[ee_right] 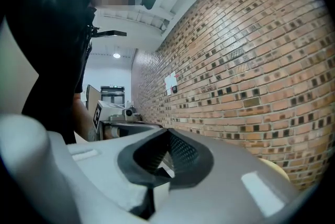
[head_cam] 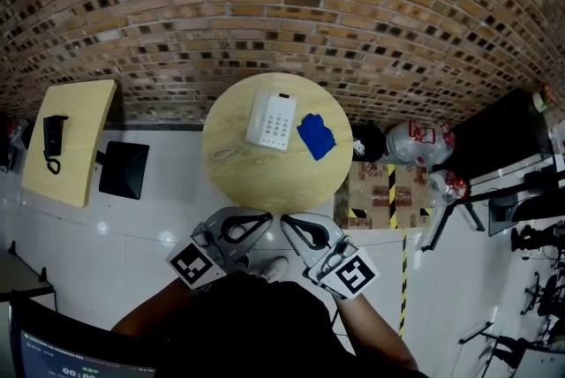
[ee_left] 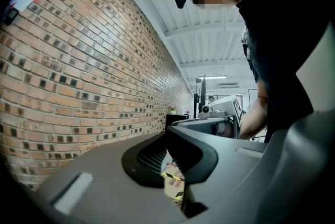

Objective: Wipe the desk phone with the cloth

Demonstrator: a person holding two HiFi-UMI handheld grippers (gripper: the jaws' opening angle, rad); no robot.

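In the head view a white desk phone (head_cam: pixel 271 121) lies on the round wooden table (head_cam: pixel 256 177), its coiled cord trailing to the left. A crumpled blue cloth (head_cam: pixel 316 136) lies just to the right of the phone, apart from it. My left gripper (head_cam: pixel 268 215) and right gripper (head_cam: pixel 284 219) are held close to my body, below the table's near edge, with their tips pointing at each other. Both are shut and hold nothing. The left gripper (ee_left: pixel 168 136) view and the right gripper (ee_right: pixel 167 134) view show only closed jaws, the brick wall and the room.
A rectangular wooden table (head_cam: pixel 79 147) with a black phone (head_cam: pixel 53 142) stands at the left, a black box (head_cam: pixel 124 170) beside it. A cardboard box with hazard tape (head_cam: pixel 380 195) and plastic bags (head_cam: pixel 419 142) sit right of the round table. Stands and equipment (head_cam: pixel 521 208) crowd the right side.
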